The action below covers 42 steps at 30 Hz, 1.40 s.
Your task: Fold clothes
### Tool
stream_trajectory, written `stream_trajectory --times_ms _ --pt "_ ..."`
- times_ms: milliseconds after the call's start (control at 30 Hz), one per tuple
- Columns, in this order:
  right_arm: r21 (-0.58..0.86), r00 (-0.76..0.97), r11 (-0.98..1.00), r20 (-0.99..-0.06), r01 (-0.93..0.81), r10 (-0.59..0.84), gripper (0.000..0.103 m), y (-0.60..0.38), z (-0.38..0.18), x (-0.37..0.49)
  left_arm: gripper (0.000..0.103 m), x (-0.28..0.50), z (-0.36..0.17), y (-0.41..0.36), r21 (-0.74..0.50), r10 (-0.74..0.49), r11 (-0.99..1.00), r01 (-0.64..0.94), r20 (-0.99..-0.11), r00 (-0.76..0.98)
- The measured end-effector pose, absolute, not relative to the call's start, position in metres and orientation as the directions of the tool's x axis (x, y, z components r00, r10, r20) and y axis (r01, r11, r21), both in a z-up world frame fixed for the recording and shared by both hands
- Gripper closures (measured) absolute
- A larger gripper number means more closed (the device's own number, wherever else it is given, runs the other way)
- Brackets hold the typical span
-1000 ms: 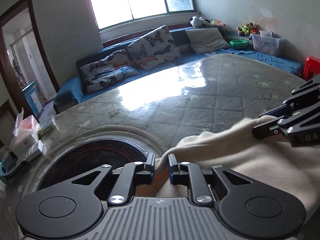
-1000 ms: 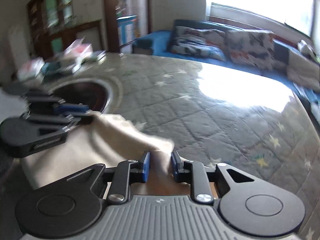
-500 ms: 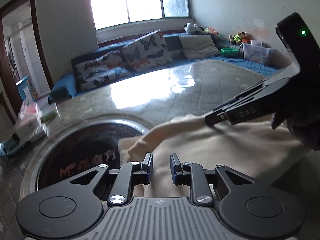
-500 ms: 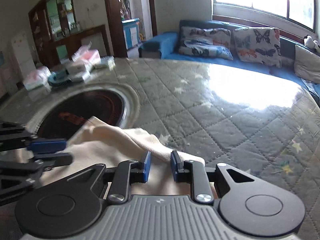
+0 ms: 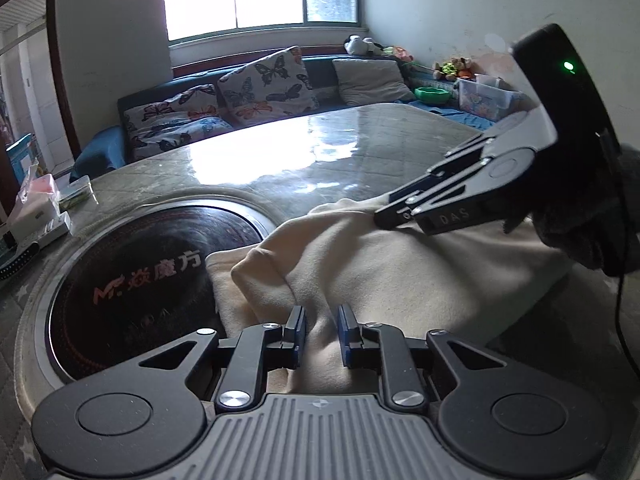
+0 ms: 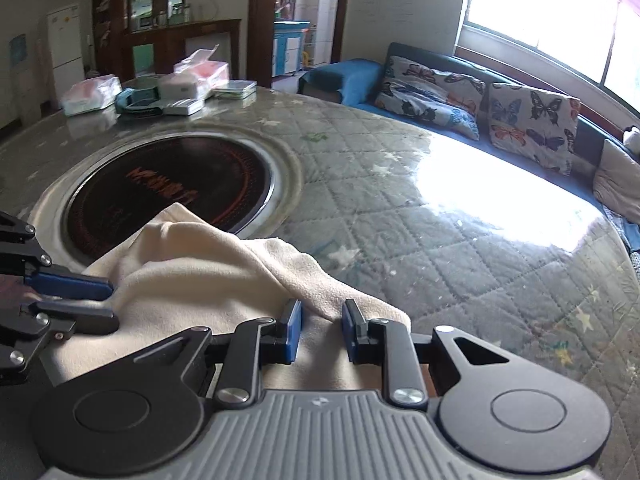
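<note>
Cream garment [image 5: 384, 276] overlapping round hotplate [image 5: 152, 280], packets [image 6: 132, 92] beyond

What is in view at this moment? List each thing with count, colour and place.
garment: one, cream, bunched on the table, one corner over the hotplate
table: one, grey quilted cover with stars under a glossy top
hotplate: one, black, round, set into the table, red lettering
packets: several, white and pink, far edge of the table
sofa: one, blue, under the window
cushions: three with butterfly print, one plain grey, on the sofa
toys: a few, mixed colours, far corner
bowl: one, green, by the toys
left claw: black with blue pads, pinching the garment
right claw: black with blue pads, pinching the garment
</note>
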State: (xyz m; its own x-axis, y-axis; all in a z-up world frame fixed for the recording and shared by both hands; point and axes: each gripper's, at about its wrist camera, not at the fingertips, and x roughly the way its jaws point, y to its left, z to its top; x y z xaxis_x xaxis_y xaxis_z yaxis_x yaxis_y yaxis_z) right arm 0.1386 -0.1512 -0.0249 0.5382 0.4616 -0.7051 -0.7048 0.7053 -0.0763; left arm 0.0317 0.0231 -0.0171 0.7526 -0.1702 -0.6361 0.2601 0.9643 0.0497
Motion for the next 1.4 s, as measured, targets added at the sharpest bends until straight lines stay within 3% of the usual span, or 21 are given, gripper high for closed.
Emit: stream_trajectory --times_ms 367,633,700,767,933,1000,1067,1167,1267,1400 --pt "-0.011 0.541 0.716 -0.664 -0.698 0.516 0.081 -0.189 -0.004 0.098 0.082 0.061 0.007 0.017 0.022 -0.165 0.974 0.224 -0.609 0.776" --pt "0.03 0.545 0.757 -0.676 -0.653 0.496 0.082 -0.202 -0.016 0.108 0.082 0.109 -0.018 0.017 0.02 -0.083 0.991 0.132 -0.685 0.724" --pt "0.03 0.556 0.764 -0.667 -0.645 0.495 0.082 -0.204 -0.014 0.112 0.077 0.108 -0.014 0.018 0.012 -0.089 0.991 0.132 -0.678 0.73" --pt "0.033 0.569 0.775 -0.66 -0.631 0.49 0.082 -0.206 -0.013 0.119 0.059 0.107 -0.011 0.016 0.012 -0.094 0.99 0.138 -0.668 0.738" --pt "0.07 0.548 0.799 -0.691 -0.597 0.47 0.082 -0.209 -0.024 0.142 0.047 0.113 -0.014 0.007 0.037 -0.073 0.99 0.134 -0.681 0.729" --pt "0.067 0.565 0.8 -0.674 -0.596 0.477 0.081 -0.215 -0.016 0.137 0.037 0.11 -0.013 0.006 0.04 -0.06 0.992 0.118 -0.679 0.732" --pt "0.044 0.58 0.8 -0.664 -0.599 0.471 0.081 -0.222 -0.01 0.129 0.021 0.105 -0.011 0.006 0.043 -0.049 0.994 0.105 -0.675 0.736" --pt "0.011 0.594 0.795 -0.658 -0.607 0.463 0.081 -0.233 -0.003 0.115 0.009 0.091 -0.005 0.004 0.055 -0.044 0.993 0.105 -0.65 0.758" --pt "-0.006 0.592 0.784 -0.659 -0.621 0.464 0.081 -0.24 -0.001 0.099 0.0 0.074 -0.002 0.001 0.078 -0.031 0.992 0.103 -0.631 0.775" --pt "-0.023 0.589 0.761 -0.648 -0.648 0.482 0.074 -0.247 -0.004 0.065 0.0 0.056 0.0 -0.002 0.084 -0.016 0.993 0.088 -0.629 0.777"
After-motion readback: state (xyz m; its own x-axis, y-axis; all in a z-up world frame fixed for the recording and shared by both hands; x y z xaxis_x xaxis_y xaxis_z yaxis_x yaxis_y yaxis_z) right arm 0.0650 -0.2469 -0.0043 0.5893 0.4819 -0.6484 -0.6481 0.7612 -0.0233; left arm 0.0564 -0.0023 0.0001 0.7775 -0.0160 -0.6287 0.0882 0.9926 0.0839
